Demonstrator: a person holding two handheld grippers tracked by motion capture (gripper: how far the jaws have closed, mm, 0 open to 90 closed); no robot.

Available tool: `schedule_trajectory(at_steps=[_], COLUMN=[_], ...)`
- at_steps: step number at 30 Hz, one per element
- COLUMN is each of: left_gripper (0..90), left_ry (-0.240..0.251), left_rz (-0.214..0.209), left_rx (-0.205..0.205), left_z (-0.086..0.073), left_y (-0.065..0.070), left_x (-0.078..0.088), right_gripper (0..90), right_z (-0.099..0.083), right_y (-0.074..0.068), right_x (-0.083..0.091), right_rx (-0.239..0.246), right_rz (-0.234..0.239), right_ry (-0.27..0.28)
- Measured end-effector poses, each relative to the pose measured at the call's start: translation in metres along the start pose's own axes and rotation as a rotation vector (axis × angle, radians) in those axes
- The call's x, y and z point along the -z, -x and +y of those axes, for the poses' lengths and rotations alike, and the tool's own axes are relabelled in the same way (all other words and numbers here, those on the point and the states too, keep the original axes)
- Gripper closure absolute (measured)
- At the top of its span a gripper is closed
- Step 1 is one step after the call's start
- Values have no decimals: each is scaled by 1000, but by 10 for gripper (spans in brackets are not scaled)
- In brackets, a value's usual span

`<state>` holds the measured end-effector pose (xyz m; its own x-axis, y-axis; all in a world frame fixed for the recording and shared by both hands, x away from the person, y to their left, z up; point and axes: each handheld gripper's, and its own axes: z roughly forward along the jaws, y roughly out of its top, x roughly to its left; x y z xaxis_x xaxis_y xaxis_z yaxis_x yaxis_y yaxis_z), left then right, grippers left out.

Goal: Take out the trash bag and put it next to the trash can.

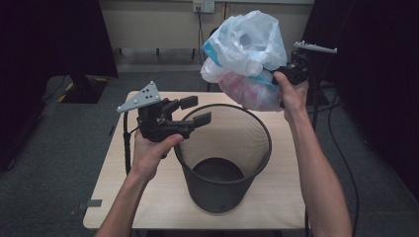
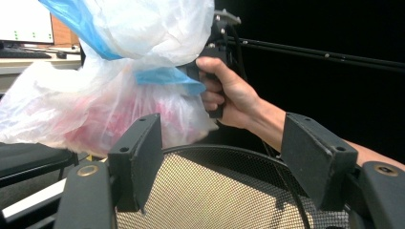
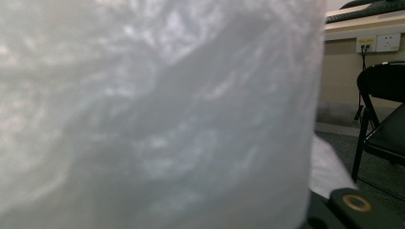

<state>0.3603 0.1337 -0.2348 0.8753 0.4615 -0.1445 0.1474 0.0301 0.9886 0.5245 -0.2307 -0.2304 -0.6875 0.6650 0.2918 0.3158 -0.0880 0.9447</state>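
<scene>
Translucent plastic bag (image 1: 245,54), bulging pink, hangs at upper right of the high view, clamped in the right claw (image 1: 281,79) above the black mesh bin (image 1: 223,158). The left claw (image 1: 195,111), jaws apart, hovers at the rim. Best centre the bag over the opening first.

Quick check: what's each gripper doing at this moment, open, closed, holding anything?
Left gripper: open, holding nothing, jaws at the rim of the mesh bin.
Right gripper: shut on the plastic bag, held above the bin.
</scene>
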Motion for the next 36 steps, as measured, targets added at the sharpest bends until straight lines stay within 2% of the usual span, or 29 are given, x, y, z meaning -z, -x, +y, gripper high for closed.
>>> schedule_trajectory(at_steps=[11,18,27,32,36], left_gripper=[260,248,248,248,248], left_ry=[-30,-26,-38,-42,-43], left_rz=[31,34,42,35,40], left_rx=[-1,6,15,18,19], left_z=[-8,-11,-17,-20,-21], left_y=[-6,-8,-9,-6,-7], left_x=[9,14,11,8,9], right_gripper=[900,900,898,897,896], right_z=[-57,-86,-119,-141,-160], right_y=[25,39,55,60,58], right_x=[8,17,36,47,50], right_rx=[-59,-95,-96,-108,-72], right_rz=[-45,-65,-143,-167,-195], right_ry=[-39,-50,-104,-125,-177])
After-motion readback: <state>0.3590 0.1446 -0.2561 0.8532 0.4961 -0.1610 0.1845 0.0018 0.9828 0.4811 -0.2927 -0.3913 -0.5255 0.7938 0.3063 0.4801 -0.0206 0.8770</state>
